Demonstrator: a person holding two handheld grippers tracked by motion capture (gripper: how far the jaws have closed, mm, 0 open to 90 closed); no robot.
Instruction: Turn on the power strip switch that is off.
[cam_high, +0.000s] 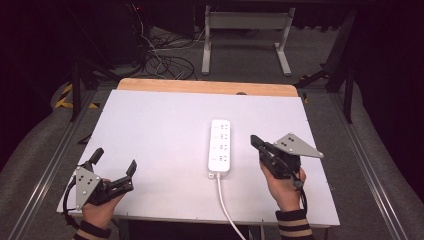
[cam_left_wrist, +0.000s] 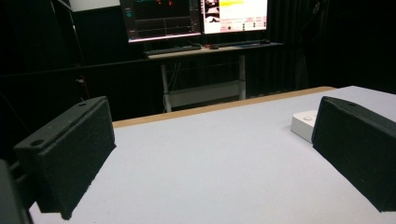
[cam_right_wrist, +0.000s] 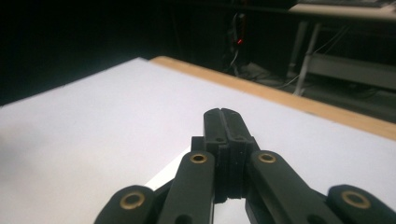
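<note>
Right claw (cam_high: 256, 141) (jaws pressed together) hovers just beside power strip (cam_high: 220, 146).

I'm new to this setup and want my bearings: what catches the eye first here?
The white power strip lies alone near the middle of the pale table, its cable trailing off the near edge. Just right of it the right gripper hangs with fingers pressed together on nothing. At the near left corner the left gripper rests with fingers spread wide, nothing between them.
</note>
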